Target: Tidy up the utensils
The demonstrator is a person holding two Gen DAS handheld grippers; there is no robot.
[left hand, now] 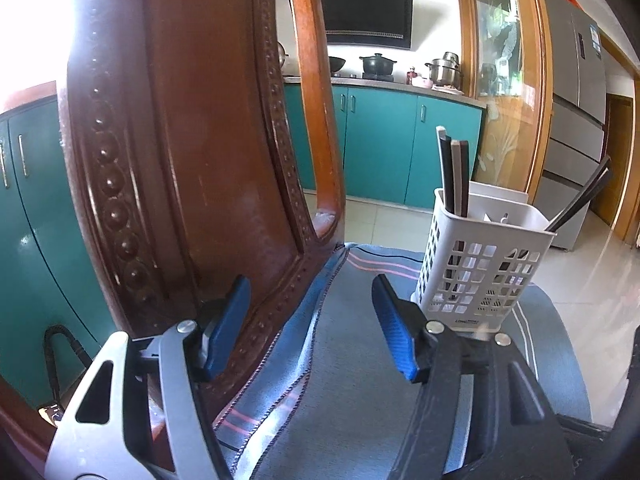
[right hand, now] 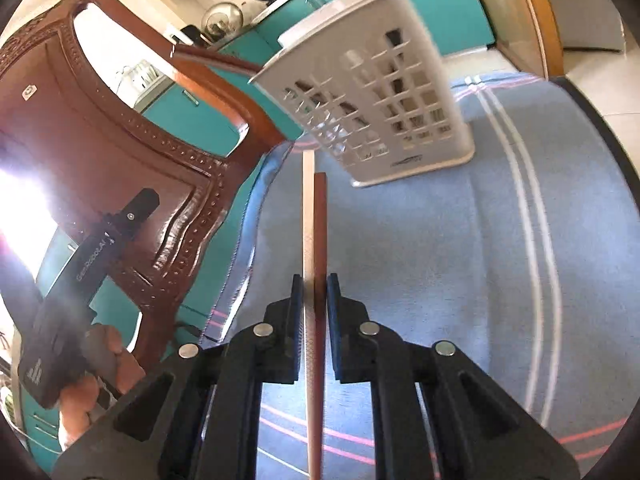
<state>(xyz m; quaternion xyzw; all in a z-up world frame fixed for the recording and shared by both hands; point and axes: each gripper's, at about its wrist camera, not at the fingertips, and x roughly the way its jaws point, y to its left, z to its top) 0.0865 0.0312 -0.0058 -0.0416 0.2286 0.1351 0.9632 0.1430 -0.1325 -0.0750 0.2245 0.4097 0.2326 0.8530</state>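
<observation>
Left wrist view: left tool (left hand: 312,320) is sitting wide, empty; white utensil caddy (left hand: 484,264) just right-ahead is already holding several chopsticks. Right wrist view: right tool (right hand: 314,320) is clamping a chopstick pair (right hand: 314,240), caddy ahead; insertion remaining.

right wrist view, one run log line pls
right gripper: shut on chopsticks | left gripper: open, empty | holder: upright on blue cloth
</observation>
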